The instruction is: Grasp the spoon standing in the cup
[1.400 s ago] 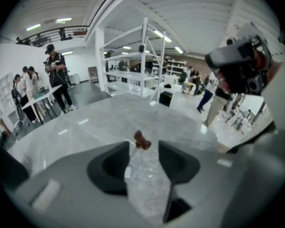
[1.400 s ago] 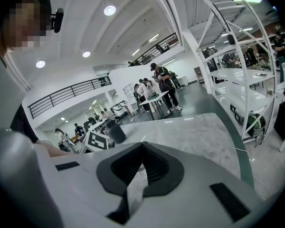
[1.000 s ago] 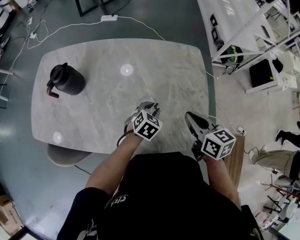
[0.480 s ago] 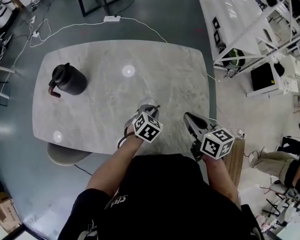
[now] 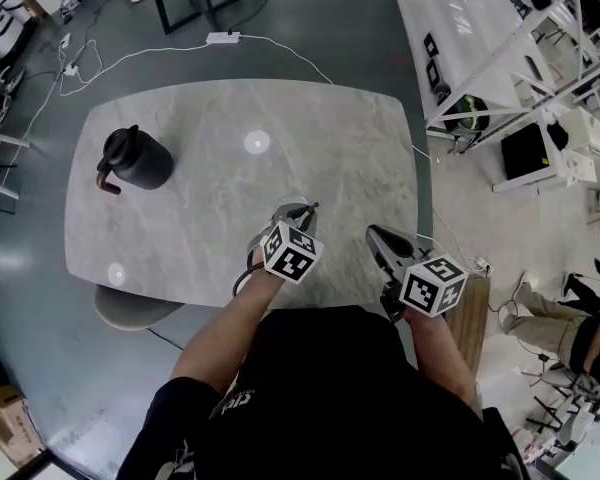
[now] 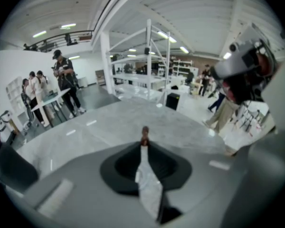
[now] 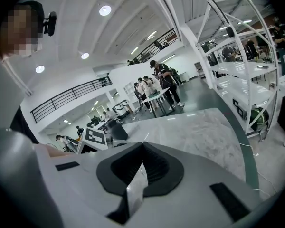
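In the left gripper view a thin handle with a small brown tip, the spoon (image 6: pixel 144 133), stands upright right at the tips of my left gripper (image 6: pixel 143 141). The jaws are closing and their tips touch the handle on both sides. The head view shows the left gripper (image 5: pixel 305 209) over the near edge of the marble table (image 5: pixel 230 118). The cup is hidden under the gripper. My right gripper (image 5: pixel 373 233) hovers to its right by the table's near right corner. Its jaws (image 7: pixel 142 146) stand together with nothing between them.
A black jug (image 5: pixel 135 160) with a handle stands at the table's left end. White shelving (image 5: pixel 500 38) is to the right, and cables (image 5: pixel 220 38) run across the floor beyond the table. Several people (image 6: pixel 61 80) stand at a far table.
The left gripper's jaws have narrowed around the spoon handle and the gripper has edged slightly forward. The right gripper has barely moved. A person at the right edge has walked on.
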Demonstrator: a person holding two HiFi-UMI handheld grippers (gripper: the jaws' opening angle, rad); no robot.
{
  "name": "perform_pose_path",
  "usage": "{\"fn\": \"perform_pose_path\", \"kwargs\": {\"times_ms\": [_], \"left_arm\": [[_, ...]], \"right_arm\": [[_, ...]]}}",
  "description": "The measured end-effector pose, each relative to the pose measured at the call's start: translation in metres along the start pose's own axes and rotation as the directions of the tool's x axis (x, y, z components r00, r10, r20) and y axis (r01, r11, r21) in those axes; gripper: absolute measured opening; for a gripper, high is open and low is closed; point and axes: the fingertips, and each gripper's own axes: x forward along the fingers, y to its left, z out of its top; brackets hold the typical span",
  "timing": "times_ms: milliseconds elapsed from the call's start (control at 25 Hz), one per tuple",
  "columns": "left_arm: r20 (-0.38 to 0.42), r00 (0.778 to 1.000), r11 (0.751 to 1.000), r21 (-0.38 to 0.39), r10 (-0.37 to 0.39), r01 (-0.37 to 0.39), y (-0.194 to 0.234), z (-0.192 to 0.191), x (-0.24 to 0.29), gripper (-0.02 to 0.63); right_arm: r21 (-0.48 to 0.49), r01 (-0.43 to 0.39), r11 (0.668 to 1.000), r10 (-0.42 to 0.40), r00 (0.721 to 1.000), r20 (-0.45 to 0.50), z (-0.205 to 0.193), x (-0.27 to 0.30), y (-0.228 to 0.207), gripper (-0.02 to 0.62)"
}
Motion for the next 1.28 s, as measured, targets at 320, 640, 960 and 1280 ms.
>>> {"fn": "perform_pose_path", "kwargs": {"times_ms": [320, 640, 960, 1280], "left_arm": [[0.126, 0.991, 0.998, -0.059, 0.035, -0.028, 0.021, 0.036, -0.031, 0.048], [0.279, 0.958, 0.986, -0.167, 0.06, -0.013, 0.042, 0.071, -0.083, 0.048], [0.395, 0.914, 0.961, -0.274, 0.089, 0.025, 0.067, 0.083, -0.137, 0.048], [0.484, 0.867, 0.942, -0.33, 0.115, 0.059, 0.094, 0.075, -0.199, 0.046]], "right_arm": [[0.009, -0.01, 1.0, 0.01, 1.0, 0.008, 0.0, 0.0, 0.004, -0.005], [0.013, -0.033, 0.999, 0.033, 0.999, 0.01, -0.002, 0.008, 0.018, -0.005], [0.0, -0.056, 0.998, 0.056, 0.998, 0.008, -0.007, 0.022, 0.039, -0.005], [-0.028, -0.065, 0.997, 0.067, 0.995, 0.076, 0.009, 0.035, 0.07, -0.005]]}}
